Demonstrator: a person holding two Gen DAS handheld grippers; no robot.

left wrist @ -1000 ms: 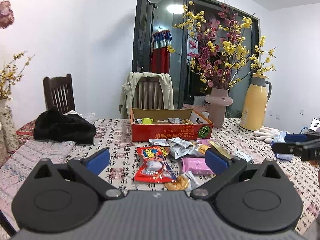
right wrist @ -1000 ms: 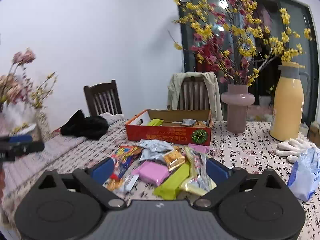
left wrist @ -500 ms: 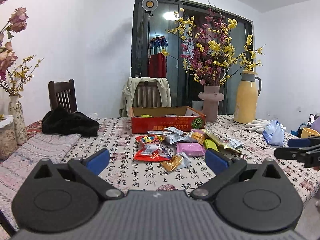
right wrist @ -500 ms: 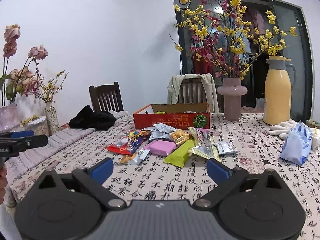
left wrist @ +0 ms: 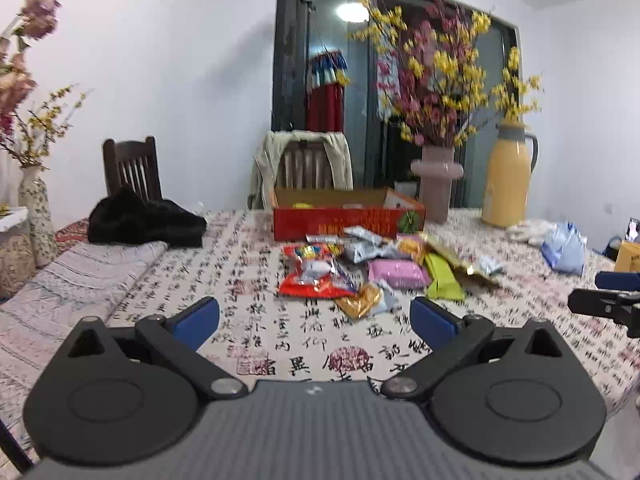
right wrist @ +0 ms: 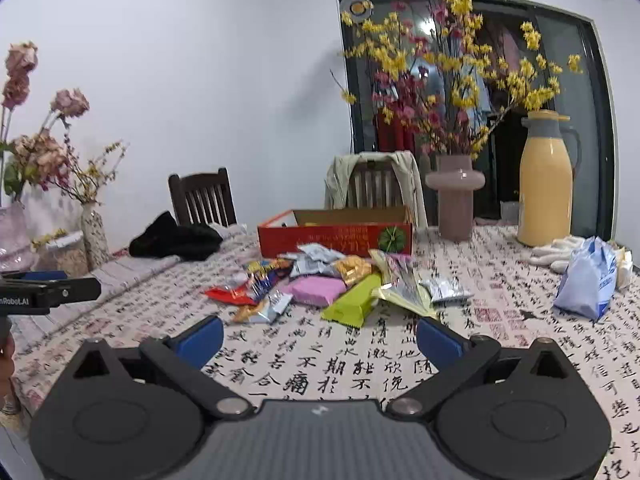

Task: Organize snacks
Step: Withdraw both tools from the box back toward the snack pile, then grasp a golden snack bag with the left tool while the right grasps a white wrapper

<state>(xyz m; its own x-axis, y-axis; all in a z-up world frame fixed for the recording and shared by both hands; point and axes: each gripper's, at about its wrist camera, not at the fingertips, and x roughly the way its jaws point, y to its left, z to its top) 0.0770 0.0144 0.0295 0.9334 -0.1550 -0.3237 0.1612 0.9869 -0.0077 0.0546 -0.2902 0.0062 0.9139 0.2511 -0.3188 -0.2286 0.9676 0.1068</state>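
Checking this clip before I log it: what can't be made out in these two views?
- Contents of the red box: both views, hidden by its front wall.
- Bottom snacks in the pile: both views, covered by upper packets.
- Packet lettering: left view, motion blur.
- Right gripper: left view, cut by the edge.

Calligraphy-print table (left wrist: 280, 332) under snack packets (left wrist: 360, 272), red box (left wrist: 344, 220), pink vase (left wrist: 436, 184), yellow flask (left wrist: 506, 184), black garment (left wrist: 144, 220).

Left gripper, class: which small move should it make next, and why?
Probably forward and down toward the red crinkly snack packet, the pile's nearest item on its side. The left gripper is open and empty, short of the loose snacks, which lie on the tablecloth in front of the red cardboard box. The right gripper is open too, nearer the green packet.
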